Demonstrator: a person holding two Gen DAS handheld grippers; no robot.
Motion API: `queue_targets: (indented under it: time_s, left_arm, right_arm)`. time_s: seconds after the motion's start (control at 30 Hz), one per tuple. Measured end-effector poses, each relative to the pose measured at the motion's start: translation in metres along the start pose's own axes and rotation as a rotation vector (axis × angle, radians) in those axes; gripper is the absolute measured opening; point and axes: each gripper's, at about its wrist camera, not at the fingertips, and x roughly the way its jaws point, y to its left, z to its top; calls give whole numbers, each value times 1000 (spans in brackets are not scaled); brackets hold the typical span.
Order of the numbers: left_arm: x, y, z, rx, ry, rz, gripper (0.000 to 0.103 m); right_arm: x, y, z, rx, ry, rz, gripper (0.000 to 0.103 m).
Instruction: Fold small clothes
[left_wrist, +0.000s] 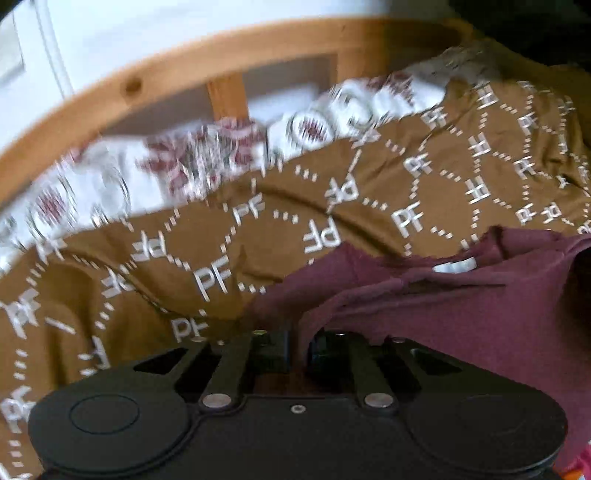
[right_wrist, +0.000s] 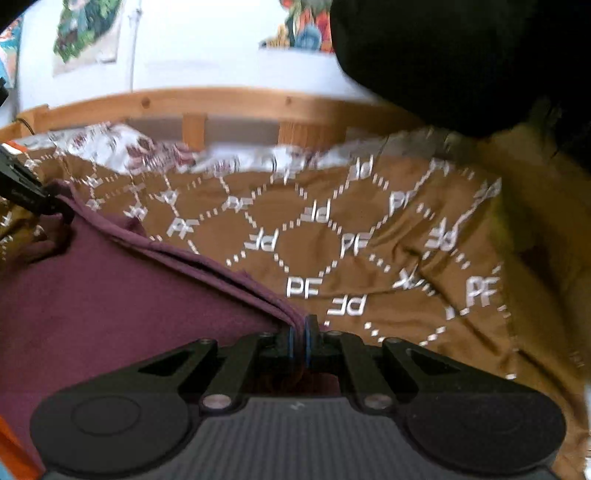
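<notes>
I hold the maroon garment (right_wrist: 122, 295) over the brown bedspread (right_wrist: 369, 240): right gripper (right_wrist: 300, 341) pinches its edge tight, left gripper (left_wrist: 297, 347) stands slightly parted around cloth. I should lower both corners evenly, keeping the edge taut.

The garment (right_wrist: 122, 295) lies on the bedspread (right_wrist: 369, 229), its folded edge running from between the right gripper's (right_wrist: 300, 338) jaws away to the left. Beyond the bedspread lies a patterned sheet (left_wrist: 110, 177), then the wooden bed rail (right_wrist: 236, 107).
</notes>
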Motion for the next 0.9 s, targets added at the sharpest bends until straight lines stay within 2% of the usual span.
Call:
queue_targets:
  time_s: [0.03,0.07,0.1,0.13,0.17,0.2,0.33,0.4,0.47,0.5,0.57,0.63,0.67,0.77,0.83,0.9]
  left_arm:
    - [6,4,-2,-12,9,-10,22]
    - [10,8,-3,-21,14,-26,31]
    - [11,11,-6,-26,17,-53,50]
    - [9,17,-8,-32,9,-93,61]
    - [5,22,-12,-39,-21,-127,76]
    - [0,29,-16,-46,-56,-144,84]
    - [-22,53,-28,-93,-139,-181,97]
    - [-32,59,-34,-98,-172,-188,100]
    - [-40,56,-43,-58,-194,-208,101]
    - [-42,52,-48,-39,-196,-218,101]
    - [-39,38,-55,0,-185,-216,101]
    - [-35,20,-62,65,-192,-170,97]
    - [-32,11,-65,100,-197,-130,92]
    - [-21,-10,-72,187,-200,-17,71]
    - [-18,-11,-76,181,-207,20,59]
    - [-17,-7,-76,140,-216,65,26]
  right_arm:
    - [8,-2,-3,14,12,6,7]
    - [13,-3,-5,28,20,8,7]
    - [19,-5,-7,40,23,10,8]
    - [22,-7,-10,55,23,16,12]
    - [24,-8,-11,67,22,25,19]
    - [25,-10,-13,82,20,41,22]
    - [27,-17,-16,106,25,72,38]
    - [29,-19,-16,120,31,89,49]
    - [29,-24,-16,156,30,118,64]
    - [28,-27,-17,179,25,141,68]
    - [25,-30,-19,210,15,169,85]
    - [21,-27,-22,190,4,173,89]
    - [21,-23,-23,166,3,153,89]
    - [20,-14,-25,112,-9,92,89]
    - [20,-12,-25,106,-18,50,89]
    - [19,-14,-26,119,-31,21,88]
